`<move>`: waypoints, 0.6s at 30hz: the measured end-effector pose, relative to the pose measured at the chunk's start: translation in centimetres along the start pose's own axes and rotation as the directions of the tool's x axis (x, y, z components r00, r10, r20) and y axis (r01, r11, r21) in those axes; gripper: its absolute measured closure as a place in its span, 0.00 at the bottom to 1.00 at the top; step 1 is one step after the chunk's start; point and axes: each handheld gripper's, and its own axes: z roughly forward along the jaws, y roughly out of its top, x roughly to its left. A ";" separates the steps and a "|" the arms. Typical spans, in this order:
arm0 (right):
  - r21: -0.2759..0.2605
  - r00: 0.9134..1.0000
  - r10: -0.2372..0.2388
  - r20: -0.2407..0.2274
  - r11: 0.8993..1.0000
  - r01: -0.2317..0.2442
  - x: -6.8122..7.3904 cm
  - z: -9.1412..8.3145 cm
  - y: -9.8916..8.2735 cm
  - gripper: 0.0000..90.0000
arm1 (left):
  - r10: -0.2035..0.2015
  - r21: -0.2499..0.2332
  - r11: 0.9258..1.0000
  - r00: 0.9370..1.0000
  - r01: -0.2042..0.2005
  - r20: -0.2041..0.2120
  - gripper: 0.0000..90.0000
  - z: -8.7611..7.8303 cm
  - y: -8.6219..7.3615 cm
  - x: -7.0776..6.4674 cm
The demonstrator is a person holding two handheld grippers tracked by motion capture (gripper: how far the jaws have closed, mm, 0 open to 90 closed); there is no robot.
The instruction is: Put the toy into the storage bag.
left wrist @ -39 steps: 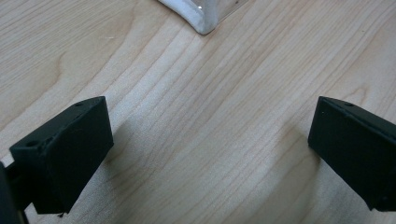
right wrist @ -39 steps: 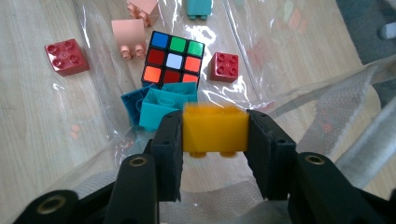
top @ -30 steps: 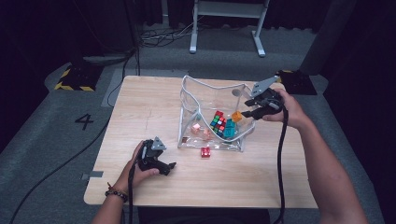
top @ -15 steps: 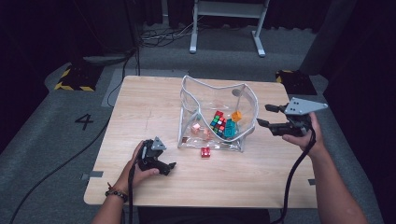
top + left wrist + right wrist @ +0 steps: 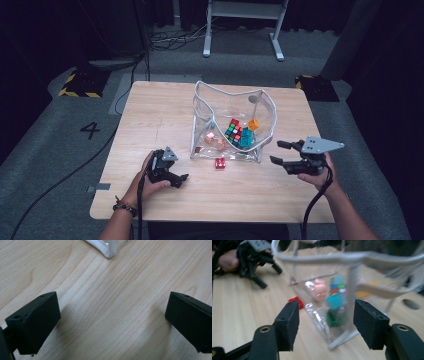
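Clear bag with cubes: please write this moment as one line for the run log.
clear bag: upright, open | red cube: outside, in front | left gripper: open, empty, low over table | right gripper: open, empty

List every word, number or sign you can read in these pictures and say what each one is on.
"4": dark numeral on the grey floor left of the table.
Yellow-and-black hazard stripes: a sign without words, on the edge of a dark block on the floor.
Nothing else is readable; the cube faces carry only colours.

Light wood table (image 5: 150, 125), clear white-rimmed bag (image 5: 235, 95), small red cube (image 5: 219, 163), black claws
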 end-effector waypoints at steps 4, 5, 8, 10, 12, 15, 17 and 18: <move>0.046 0.997 -0.008 -0.078 0.999 0.012 1.8 2.8 -1.4 0.43 | 0.001 0.002 1.000 1.000 -0.001 0.002 0.00 0.0 0.0 0.0; 0.068 0.996 -0.007 -0.092 0.998 0.013 2.3 3.7 -1.7 0.43 | 0.000 0.000 1.000 1.000 0.000 0.000 0.00 0.0 0.0 0.0; 0.138 0.991 -0.035 -0.128 0.989 0.053 3.7 6.4 -2.5 0.42 | 0.001 0.000 1.000 1.000 -0.001 0.000 0.00 0.0 0.0 0.0; 0.157 0.987 -0.040 -0.153 0.985 0.064 4.4 8.0 -2.8 0.42 | -0.002 0.002 1.000 1.000 0.002 0.001 0.00 0.0 0.0 0.0; 0.169 0.984 -0.008 -0.177 0.985 0.039 5.3 9.5 -2.9 0.42 | -0.002 0.001 1.000 1.000 0.002 0.001 0.00 0.0 0.0 0.0; 0.187 0.978 -0.026 -0.208 0.980 0.065 6.4 11.9 -2.9 0.41 | -0.001 0.001 1.000 1.000 0.001 0.000 0.00 0.0 0.0 0.0; 0.204 0.981 -0.027 -0.190 0.977 0.066 7.1 13.3 -2.9 0.42 | -0.002 0.002 1.000 1.000 0.002 0.001 0.00 0.0 0.0 0.0; 0.197 0.981 -0.032 -0.190 0.978 0.071 7.2 13.8 -2.9 0.42 | -0.004 0.004 1.000 1.000 0.004 0.001 0.00 0.0 0.0 0.0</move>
